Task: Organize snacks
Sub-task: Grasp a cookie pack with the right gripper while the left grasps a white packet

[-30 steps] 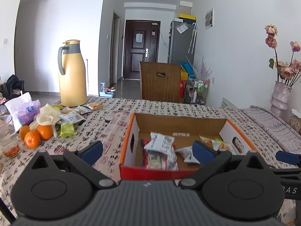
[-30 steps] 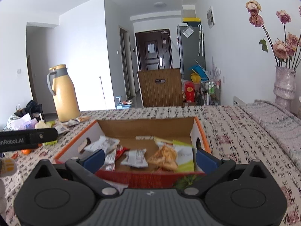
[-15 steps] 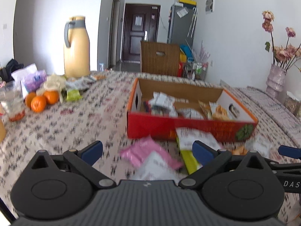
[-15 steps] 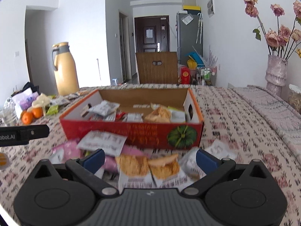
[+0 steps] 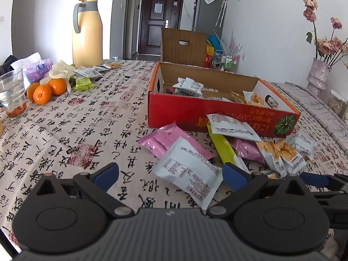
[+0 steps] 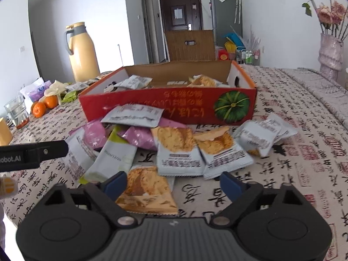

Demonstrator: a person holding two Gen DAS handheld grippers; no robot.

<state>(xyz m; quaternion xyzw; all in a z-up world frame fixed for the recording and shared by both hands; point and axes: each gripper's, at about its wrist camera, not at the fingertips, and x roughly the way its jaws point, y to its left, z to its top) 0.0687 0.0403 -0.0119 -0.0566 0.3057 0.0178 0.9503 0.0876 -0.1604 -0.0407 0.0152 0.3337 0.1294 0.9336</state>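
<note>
Both grippers dropped | snack packets [image 6: 180, 150] before spread jaws

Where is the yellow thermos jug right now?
The yellow thermos jug stands upright at the table's far left in both views, behind the oranges and well left of the red box.

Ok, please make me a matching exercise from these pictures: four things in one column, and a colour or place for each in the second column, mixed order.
Things:
1. thermos jug
2. box
3. oranges
4. white snack packet

Descriptions:
a. between the open fingers of the left hand-held gripper
b. red front with a green pumpkin picture
c. beside a glass of water
d. pale yellow, grey handle

Pairs: 1-d, 2-b, 3-c, 4-a
</note>
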